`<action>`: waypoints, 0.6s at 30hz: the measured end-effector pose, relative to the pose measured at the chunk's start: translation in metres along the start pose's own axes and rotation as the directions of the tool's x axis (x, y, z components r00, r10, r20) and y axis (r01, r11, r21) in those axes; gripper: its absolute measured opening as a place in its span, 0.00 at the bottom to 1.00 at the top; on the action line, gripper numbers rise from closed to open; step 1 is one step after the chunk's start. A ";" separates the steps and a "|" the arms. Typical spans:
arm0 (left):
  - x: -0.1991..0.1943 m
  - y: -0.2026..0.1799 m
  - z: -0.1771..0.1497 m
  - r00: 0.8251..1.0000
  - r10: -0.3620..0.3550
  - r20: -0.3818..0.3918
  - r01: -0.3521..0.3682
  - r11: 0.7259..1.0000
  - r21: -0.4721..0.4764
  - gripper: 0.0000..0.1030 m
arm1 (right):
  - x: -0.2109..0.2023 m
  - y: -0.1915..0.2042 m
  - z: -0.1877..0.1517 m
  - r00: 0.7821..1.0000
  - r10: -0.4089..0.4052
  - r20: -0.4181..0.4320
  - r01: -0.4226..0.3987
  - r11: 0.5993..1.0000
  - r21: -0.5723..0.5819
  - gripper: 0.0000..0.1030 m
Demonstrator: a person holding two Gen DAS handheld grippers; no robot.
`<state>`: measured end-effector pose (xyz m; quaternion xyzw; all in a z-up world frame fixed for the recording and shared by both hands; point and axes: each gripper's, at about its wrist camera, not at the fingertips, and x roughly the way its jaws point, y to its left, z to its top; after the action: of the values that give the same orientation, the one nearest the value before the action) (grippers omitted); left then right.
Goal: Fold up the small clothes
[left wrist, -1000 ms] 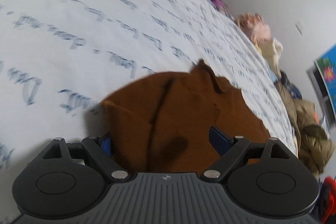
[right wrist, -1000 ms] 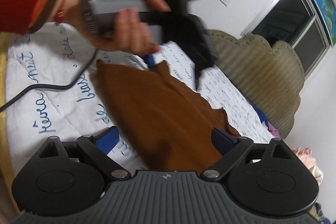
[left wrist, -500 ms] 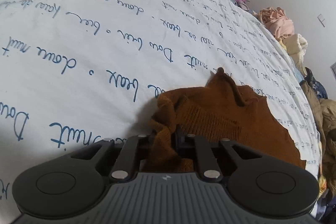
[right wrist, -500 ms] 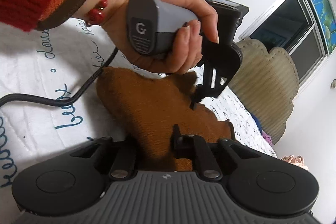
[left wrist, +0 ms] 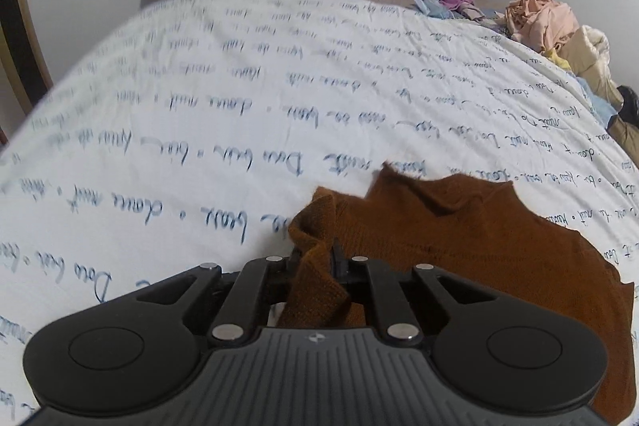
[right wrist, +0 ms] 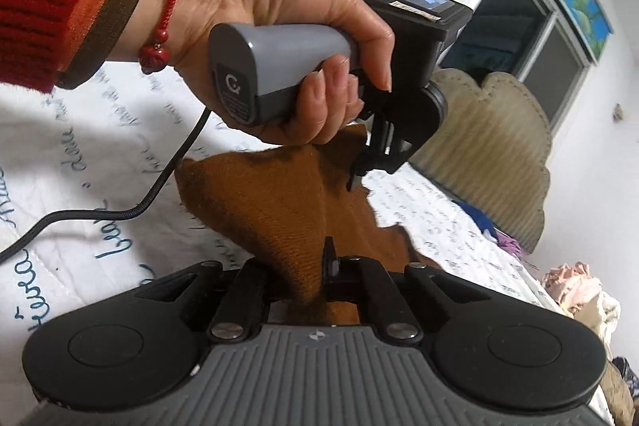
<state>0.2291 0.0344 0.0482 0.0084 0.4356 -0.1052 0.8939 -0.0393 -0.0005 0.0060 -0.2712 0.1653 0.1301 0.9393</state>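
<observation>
On the bed (left wrist: 167, 114), both grippers pinch the brown knit garment (left wrist: 459, 238), whose bunched edge could slip free if tugged unevenly.

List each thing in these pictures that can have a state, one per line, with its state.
Left gripper: shut on the garment's edge.
Right gripper: shut on the garment's other edge.
Rust-brown knitted garment: pinched at two points, partly lifted, rumpled.
White quilted bedspread with blue handwriting print: spread flat.
Pile of pale clothes: unfolded.
</observation>
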 end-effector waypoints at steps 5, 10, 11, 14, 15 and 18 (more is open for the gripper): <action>-0.017 -0.041 0.011 0.998 0.024 0.053 -0.028 0.997 0.065 0.10 | -0.023 -0.029 -0.010 0.998 -0.052 0.027 0.049 0.995 0.091 0.07; -0.028 -0.087 0.023 0.996 0.009 0.093 -0.020 0.993 0.114 0.09 | -0.044 -0.072 -0.031 0.994 -0.105 0.020 0.097 0.965 0.242 0.07; -0.029 -0.097 0.024 0.995 0.004 0.097 -0.016 0.992 0.127 0.09 | -0.045 -0.081 -0.037 0.993 -0.114 0.015 0.106 0.957 0.271 0.07; -0.028 -0.132 0.026 0.994 -0.012 0.106 -0.007 0.984 0.175 0.09 | -0.052 -0.104 -0.057 0.990 -0.143 -0.004 0.135 0.926 0.351 0.07; -0.027 -0.145 0.026 0.994 -0.016 0.108 -0.005 0.981 0.194 0.09 | -0.054 -0.111 -0.064 0.988 -0.152 -0.010 0.145 0.915 0.376 0.07; -0.023 -0.183 0.023 0.993 -0.035 0.115 0.006 0.970 0.245 0.09 | -0.063 -0.124 -0.083 0.982 -0.187 -0.027 0.180 0.887 0.424 0.07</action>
<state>0.1976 -0.1428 0.0943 0.1074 0.3657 -0.1676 0.9092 -0.0748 -0.1578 0.0218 -0.0736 0.1563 0.0037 0.9850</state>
